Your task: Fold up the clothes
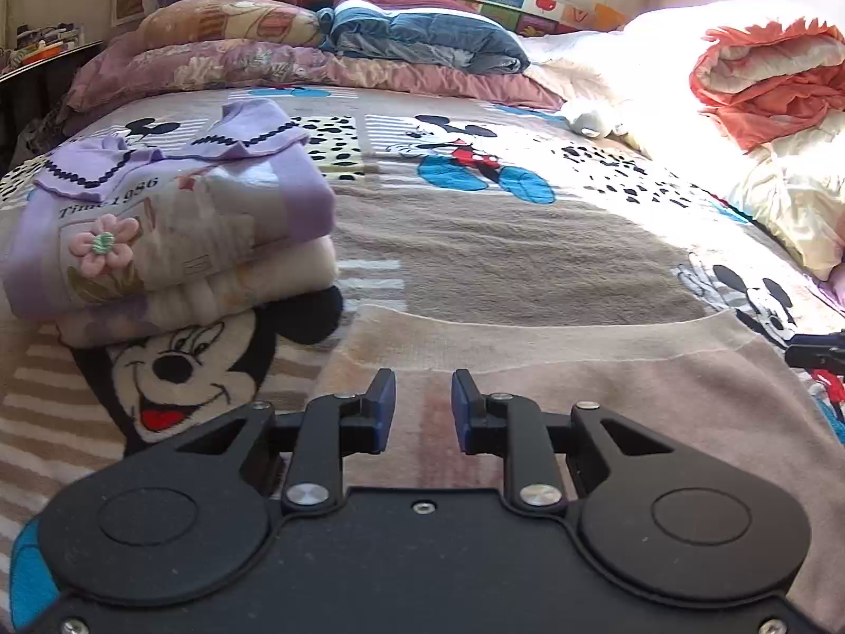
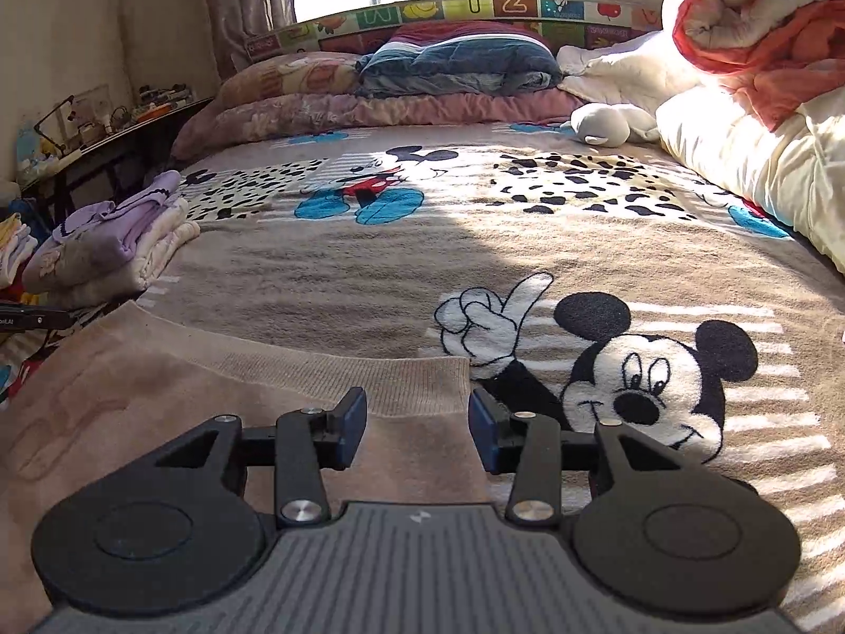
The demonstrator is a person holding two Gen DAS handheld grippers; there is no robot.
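A beige knit garment (image 1: 554,364) lies flat on the cartoon-mouse bedspread (image 1: 475,243), its ribbed hem facing the far side. My left gripper (image 1: 422,401) hovers open just above the garment's left part, nothing between its blue pads. In the right wrist view the same garment (image 2: 211,385) fills the lower left, and my right gripper (image 2: 417,422) stands open over its right corner. A stack of folded clothes (image 1: 169,232) with a lilac top sits at the left; the right wrist view also shows the stack (image 2: 116,243).
Pillows and a blue folded quilt (image 1: 422,37) line the headboard. An orange-and-cream duvet pile (image 1: 771,95) occupies the right side. A small grey soft toy (image 2: 607,124) lies near it. A cluttered side table (image 2: 105,121) stands left of the bed.
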